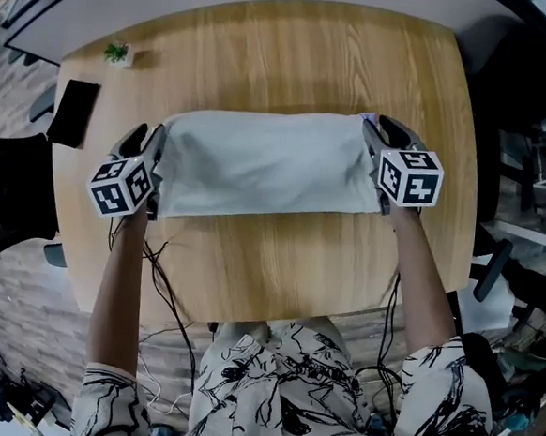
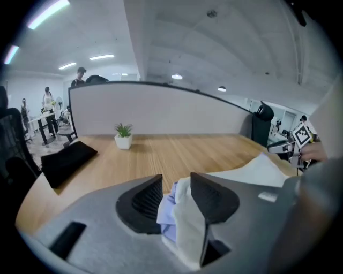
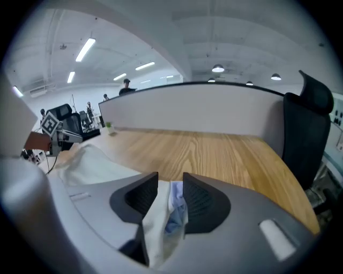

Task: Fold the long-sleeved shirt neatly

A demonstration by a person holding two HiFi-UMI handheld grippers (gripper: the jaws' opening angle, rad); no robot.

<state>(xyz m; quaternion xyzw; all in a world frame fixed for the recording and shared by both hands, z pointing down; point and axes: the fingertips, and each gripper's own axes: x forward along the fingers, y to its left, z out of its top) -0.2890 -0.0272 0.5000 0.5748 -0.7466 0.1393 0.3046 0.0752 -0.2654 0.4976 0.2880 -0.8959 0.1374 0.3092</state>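
Head view looks down on a wooden table (image 1: 279, 260) where the long-sleeved shirt (image 1: 268, 165) lies as a pale folded band across the middle, the left gripper (image 1: 155, 142) at its left end and the right gripper (image 1: 379, 131) at its right end. Left gripper view shows the jaws standing apart with white and light-blue fabric (image 2: 185, 219) bunched loosely in the gap – not pinched flat. Right gripper view shows the same: the jaws are parted and a fold of cloth (image 3: 161, 225) hangs between them. A small potted plant (image 1: 117, 52) and a flat black object (image 1: 74, 112) sit near the table's far left corner.
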